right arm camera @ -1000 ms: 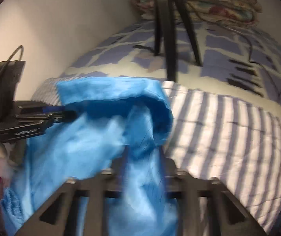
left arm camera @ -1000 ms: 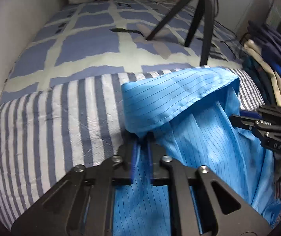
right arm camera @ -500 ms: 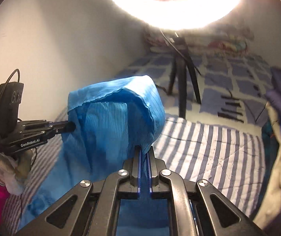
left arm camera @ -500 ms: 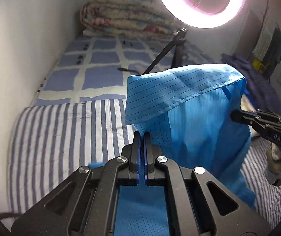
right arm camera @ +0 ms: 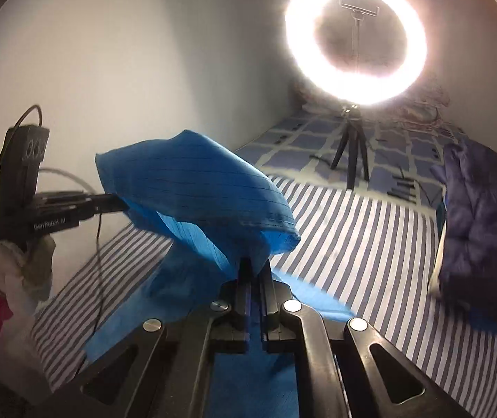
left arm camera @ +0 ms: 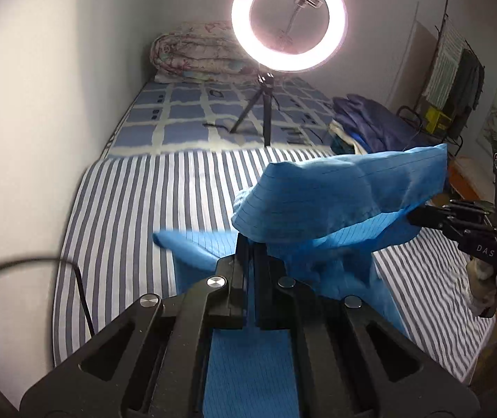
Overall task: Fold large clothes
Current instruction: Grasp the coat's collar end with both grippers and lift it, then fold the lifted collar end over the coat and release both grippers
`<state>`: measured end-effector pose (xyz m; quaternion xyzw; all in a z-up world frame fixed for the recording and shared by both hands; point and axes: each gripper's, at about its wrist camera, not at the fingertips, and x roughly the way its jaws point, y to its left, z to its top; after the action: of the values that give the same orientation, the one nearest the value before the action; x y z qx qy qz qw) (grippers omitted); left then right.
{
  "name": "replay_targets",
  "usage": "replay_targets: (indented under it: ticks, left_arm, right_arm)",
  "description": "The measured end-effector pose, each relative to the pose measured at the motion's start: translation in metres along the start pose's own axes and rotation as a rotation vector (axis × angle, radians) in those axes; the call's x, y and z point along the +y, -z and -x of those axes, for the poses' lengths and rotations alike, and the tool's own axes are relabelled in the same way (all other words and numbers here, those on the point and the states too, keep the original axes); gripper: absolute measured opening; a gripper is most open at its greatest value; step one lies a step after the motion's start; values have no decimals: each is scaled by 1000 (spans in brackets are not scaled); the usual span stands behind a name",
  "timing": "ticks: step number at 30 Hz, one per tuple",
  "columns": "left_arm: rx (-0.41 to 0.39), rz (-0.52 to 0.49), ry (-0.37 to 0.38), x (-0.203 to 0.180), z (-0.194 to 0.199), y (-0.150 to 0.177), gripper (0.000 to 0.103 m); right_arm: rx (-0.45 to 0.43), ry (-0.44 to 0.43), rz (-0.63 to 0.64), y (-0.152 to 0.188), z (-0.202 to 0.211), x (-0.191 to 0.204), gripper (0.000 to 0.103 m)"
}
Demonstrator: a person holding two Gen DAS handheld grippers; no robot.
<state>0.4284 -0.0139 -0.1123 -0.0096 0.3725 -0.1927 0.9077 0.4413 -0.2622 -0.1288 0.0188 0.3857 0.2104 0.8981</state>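
A bright blue pinstriped garment hangs in the air above the striped bed sheet, stretched between both grippers. My left gripper is shut on one edge of it; in the right wrist view that same left gripper pinches the cloth from the left. My right gripper is shut on the other edge of the garment, and it shows as the right gripper at the right of the left wrist view. The cloth's lower part trails down toward the sheet.
A ring light on a small tripod stands mid-bed on the blue checked sheet. A rolled quilt lies at the far end. A dark blue clothes pile sits at the bed's right side. A white wall runs along the left.
Both grippers rose and pulled back with the garment, lifting it off the bed. The right gripper's jaws came together on the cloth. The ring light came into view.
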Motion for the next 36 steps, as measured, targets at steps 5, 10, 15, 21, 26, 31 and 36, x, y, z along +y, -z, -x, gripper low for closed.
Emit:
replay_targets:
  ticks: [5,10,15,21,26,31,36]
  left_arm:
    - [58,-6,4,-14,15,57,0]
    - [131,16,-7,-18,15,107,0]
    - [169,3,-21,-20,16,135,0]
    - [200,-10,-5,-24,20,162,0]
    - [285,-56,-9,-37,18,193,0]
    - [282,-88,-64,-42,51,207,0]
    - [177,-17,-49,-41,116,187,0]
  right_arm:
    - [65,-5,-13,51,11,24,1]
    - [113,9,0,83,12,36,1]
    - [166,26,29,114,9,53,1]
    - [210,59,70,136,12,67,1]
    - [239,90,87,146,21,68,3]
    - [232,121,89,157,56,71,23]
    - [133,127,65,150,124,82,31]
